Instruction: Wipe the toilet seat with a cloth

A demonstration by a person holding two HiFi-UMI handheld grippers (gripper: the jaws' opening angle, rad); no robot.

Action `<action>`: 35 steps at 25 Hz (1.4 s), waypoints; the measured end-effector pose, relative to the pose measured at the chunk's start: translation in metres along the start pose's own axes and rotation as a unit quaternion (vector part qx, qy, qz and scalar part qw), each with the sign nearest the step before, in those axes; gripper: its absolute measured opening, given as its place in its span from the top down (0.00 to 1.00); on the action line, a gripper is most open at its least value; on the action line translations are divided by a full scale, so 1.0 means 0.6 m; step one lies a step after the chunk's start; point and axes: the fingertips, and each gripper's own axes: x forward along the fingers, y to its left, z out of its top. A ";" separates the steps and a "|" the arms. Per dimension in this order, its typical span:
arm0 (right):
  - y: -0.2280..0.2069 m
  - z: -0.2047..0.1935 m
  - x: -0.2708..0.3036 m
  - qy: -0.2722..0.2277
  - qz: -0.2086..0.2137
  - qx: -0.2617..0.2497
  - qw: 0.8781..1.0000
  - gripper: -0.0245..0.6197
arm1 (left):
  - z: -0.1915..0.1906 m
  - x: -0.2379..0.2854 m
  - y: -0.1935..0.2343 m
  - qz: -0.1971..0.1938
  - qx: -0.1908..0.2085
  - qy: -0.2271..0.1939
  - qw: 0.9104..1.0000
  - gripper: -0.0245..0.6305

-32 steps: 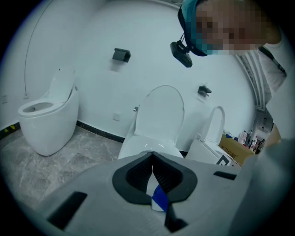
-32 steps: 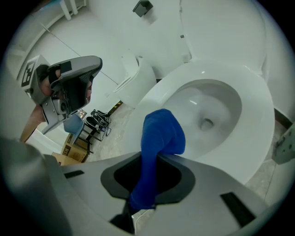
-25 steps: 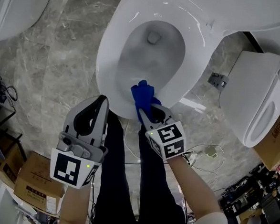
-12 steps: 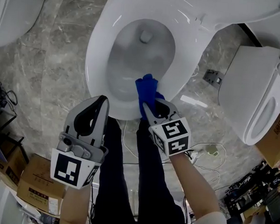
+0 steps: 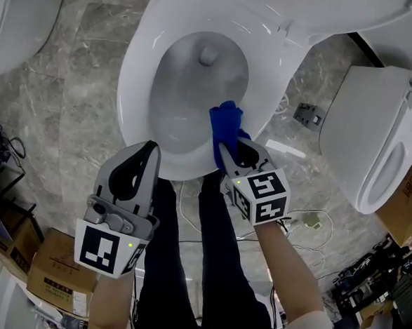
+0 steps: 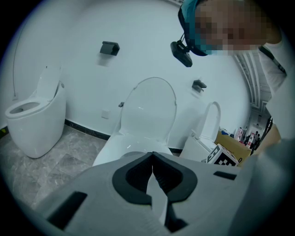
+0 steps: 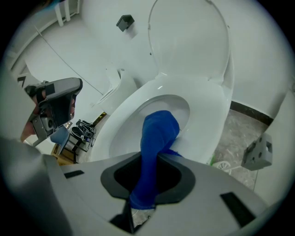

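Raised lid cut by top edge, neighbouring toilet by right edge; cloth tail hidden in right gripper; lower-right clutter unidentifiable.

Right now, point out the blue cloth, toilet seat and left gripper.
blue cloth [image 5: 225, 128], head view, bunched end ahead of the jaws
toilet seat [image 5: 135, 85], head view, bare left rim
left gripper [image 5: 151, 148], head view, between its closed fingertips

Floor: grey marbled stone. Standing on it: centre toilet, second toilet at right. Small grey bracket between them. Cardboard box lower left; white cable lower right.
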 end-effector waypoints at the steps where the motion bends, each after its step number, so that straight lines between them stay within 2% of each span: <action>1: -0.008 0.004 -0.001 -0.003 -0.003 0.000 1.000 0.85 | 0.000 0.003 -0.001 0.000 0.000 0.001 1.000 0.95; 14: -0.084 0.060 -0.013 -0.031 -0.031 0.011 0.999 0.85 | 0.005 0.028 -0.013 -0.001 0.001 0.005 1.000 0.95; 35: -0.166 0.134 -0.016 -0.087 -0.067 0.070 0.991 0.85 | 0.002 0.073 -0.015 -0.008 -0.002 0.022 1.000 0.95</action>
